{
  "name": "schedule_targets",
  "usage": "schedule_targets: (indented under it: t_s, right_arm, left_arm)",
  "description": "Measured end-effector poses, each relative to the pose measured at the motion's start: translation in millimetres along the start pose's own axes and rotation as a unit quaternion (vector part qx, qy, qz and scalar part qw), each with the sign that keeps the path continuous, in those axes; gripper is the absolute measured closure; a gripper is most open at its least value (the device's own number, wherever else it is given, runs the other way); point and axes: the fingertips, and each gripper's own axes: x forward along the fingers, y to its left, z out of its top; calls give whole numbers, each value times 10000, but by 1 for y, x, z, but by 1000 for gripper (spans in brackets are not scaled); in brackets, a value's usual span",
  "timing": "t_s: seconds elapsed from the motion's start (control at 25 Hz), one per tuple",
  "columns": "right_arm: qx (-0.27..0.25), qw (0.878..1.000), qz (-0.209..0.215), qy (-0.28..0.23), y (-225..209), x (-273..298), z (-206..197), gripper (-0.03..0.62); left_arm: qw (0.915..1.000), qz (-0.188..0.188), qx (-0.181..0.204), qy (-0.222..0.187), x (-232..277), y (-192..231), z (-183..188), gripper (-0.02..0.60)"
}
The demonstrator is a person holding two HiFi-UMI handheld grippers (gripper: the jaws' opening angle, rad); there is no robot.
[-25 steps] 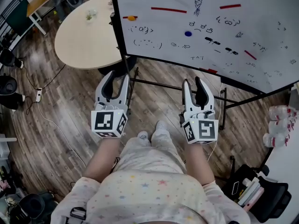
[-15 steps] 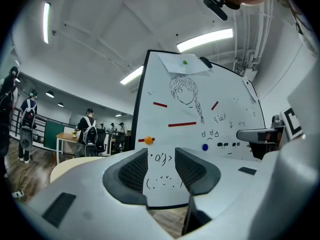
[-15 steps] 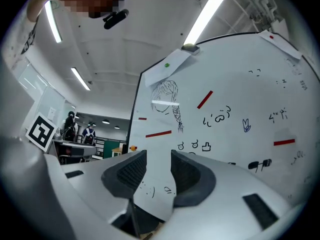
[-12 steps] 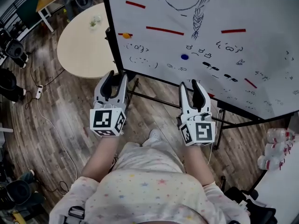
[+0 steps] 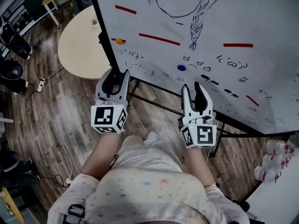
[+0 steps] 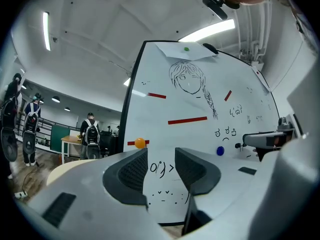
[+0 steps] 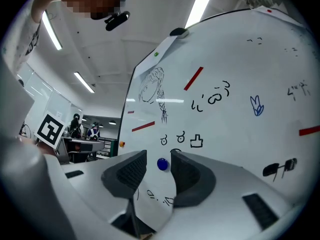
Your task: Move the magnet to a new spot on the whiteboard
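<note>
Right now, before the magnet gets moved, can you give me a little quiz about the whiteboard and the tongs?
1. True or false: the right tongs are squeezing the blue magnet.
2. Which sits nearer the whiteboard's left edge: A blue magnet, B orange magnet?
3. What hairstyle does the drawn figure have?
Key: 1 false, they are open. 2 B. 3 a braid.

**Bright, even room light; fisheye warp at the edges**

Ceiling strip lights [image 6: 46,31] give bright, even light with only faint shadows. The whiteboard [image 5: 224,22] carries a pale streak of glare in the right gripper view. Both gripper views bend strongly and darken at the corners.
</note>
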Motion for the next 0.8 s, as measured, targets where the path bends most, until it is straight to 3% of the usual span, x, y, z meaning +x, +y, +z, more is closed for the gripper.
schedule_targets:
  t_s: [0.8]
  right_arm:
    - [-78,9983,-572,7,-5,25,11,444]
  left_arm:
    - [9993,-365,-46,8,60,29,5,425]
